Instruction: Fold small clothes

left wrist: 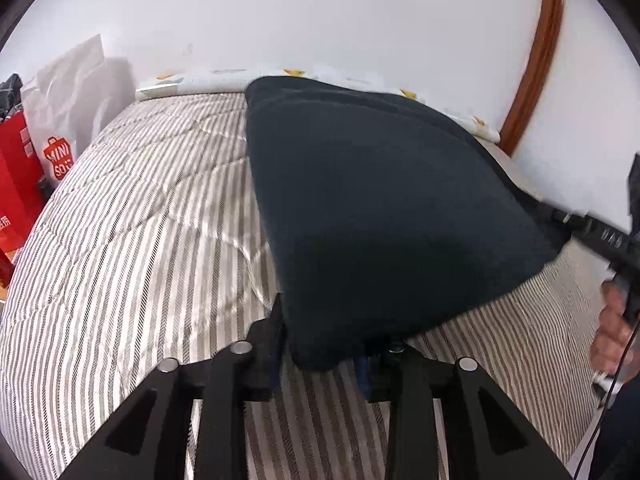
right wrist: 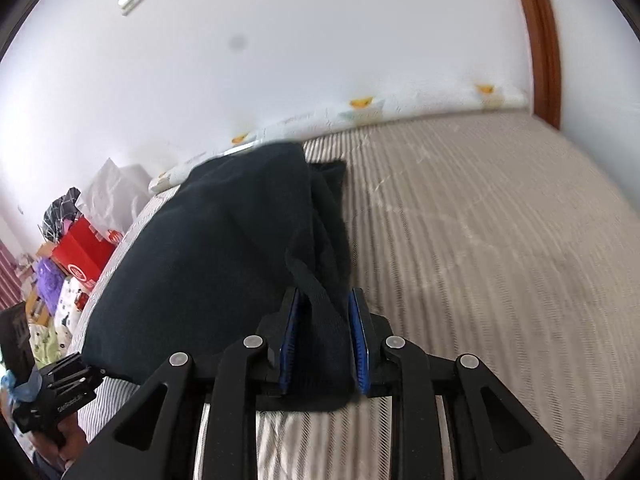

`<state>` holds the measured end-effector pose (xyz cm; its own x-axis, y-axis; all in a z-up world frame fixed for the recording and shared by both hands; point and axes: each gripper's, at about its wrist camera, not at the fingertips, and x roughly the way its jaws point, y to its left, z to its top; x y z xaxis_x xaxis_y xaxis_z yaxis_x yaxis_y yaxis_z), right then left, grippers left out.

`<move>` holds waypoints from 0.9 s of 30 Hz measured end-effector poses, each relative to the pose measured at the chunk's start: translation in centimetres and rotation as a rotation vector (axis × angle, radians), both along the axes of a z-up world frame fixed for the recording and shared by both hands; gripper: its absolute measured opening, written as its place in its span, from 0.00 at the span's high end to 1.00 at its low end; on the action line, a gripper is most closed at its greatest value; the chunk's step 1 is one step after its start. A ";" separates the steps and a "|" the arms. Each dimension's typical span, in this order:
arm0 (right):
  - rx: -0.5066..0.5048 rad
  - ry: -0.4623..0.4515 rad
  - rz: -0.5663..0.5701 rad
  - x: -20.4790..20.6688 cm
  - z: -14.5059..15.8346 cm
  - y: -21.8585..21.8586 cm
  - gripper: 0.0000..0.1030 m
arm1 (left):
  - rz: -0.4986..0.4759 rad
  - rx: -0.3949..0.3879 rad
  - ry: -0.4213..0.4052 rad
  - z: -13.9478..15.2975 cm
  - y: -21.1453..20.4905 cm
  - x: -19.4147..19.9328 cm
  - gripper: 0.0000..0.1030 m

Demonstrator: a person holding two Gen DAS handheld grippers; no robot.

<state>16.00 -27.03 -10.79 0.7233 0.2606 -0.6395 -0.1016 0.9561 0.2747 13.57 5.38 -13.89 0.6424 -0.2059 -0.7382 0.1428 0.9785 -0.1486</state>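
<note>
White walls (right wrist: pixel 320 40) and a curved brown wooden frame (left wrist: pixel 536 60) back a bed (left wrist: pixel 132 216) covered in a grey-and-cream striped quilt, with a pale patterned bolster (right wrist: pixel 360 112) running along its far edge. Stretched above the quilt between two handheld tools is a dark navy garment (left wrist: pixel 380 200), already doubled over, its near edge lifted and its far fold resting near the bolster. Beside the bed stand a red box (left wrist: pixel 16 184) and a white Miniso shopping bag (left wrist: pixel 68 112), with a jumble of printed fabrics (right wrist: pixel 52 320) farther along the floor. On the person's right, the right gripper (right wrist: pixel 324 340) has its blue-padded jaws clamped on a bunched corner of the garment, the cloth filling the gap between the pads. At the other corner, the left gripper (left wrist: pixel 332 340) meets the cloth's hem, which drapes over and hides the fingertips; its jaws stand narrowly apart with the fabric between them, but whether they press on it cannot be told. A hand (left wrist: pixel 616 336) grasps the right tool's handle.
</note>
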 end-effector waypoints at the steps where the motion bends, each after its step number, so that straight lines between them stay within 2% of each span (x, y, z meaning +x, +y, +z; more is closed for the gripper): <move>1: -0.031 -0.038 -0.026 -0.9 1.0 -0.1 0.75 | -0.017 0.008 0.005 0.0 -0.2 -0.3 0.70; 4: -0.092 -0.121 -0.020 -2.7 2.8 0.6 0.73 | -0.042 0.019 -0.003 0.2 -0.4 -1.4 0.66; 6: -0.133 -0.136 0.012 -2.9 3.0 1.7 0.73 | -0.048 0.006 -0.020 0.7 -0.5 -2.7 0.61; 8: -0.163 -0.136 0.055 -3.0 2.4 3.1 0.73 | -0.049 -0.017 -0.036 1.5 -0.3 -3.4 0.55; 12: -0.255 -0.077 0.048 -2.3 -0.5 4.5 0.73 | -0.044 -0.045 -0.058 3.4 0.2 -4.1 0.54; 15: -0.232 -0.056 0.043 -2.7 -1.8 3.6 0.73 | -0.035 -0.034 -0.115 5.0 0.4 -3.9 0.53; 20: -0.192 -0.064 0.082 -3.4 0.3 2.5 0.72 | -0.007 0.018 -0.138 5.4 0.3 -0.9 0.52; 22: -0.180 -0.078 0.075 -2.9 1.1 2.0 0.65 | -0.003 0.041 -0.115 4.4 0.2 0.2 0.51; 25: -0.172 -0.071 0.047 -1.5 1.4 1.6 0.64 | -0.005 0.044 -0.037 2.1 -0.1 1.0 0.49; 27: -0.146 -0.062 0.052 -0.5 1.3 1.5 0.64 | -0.010 0.024 -0.028 1.4 0.1 0.7 0.49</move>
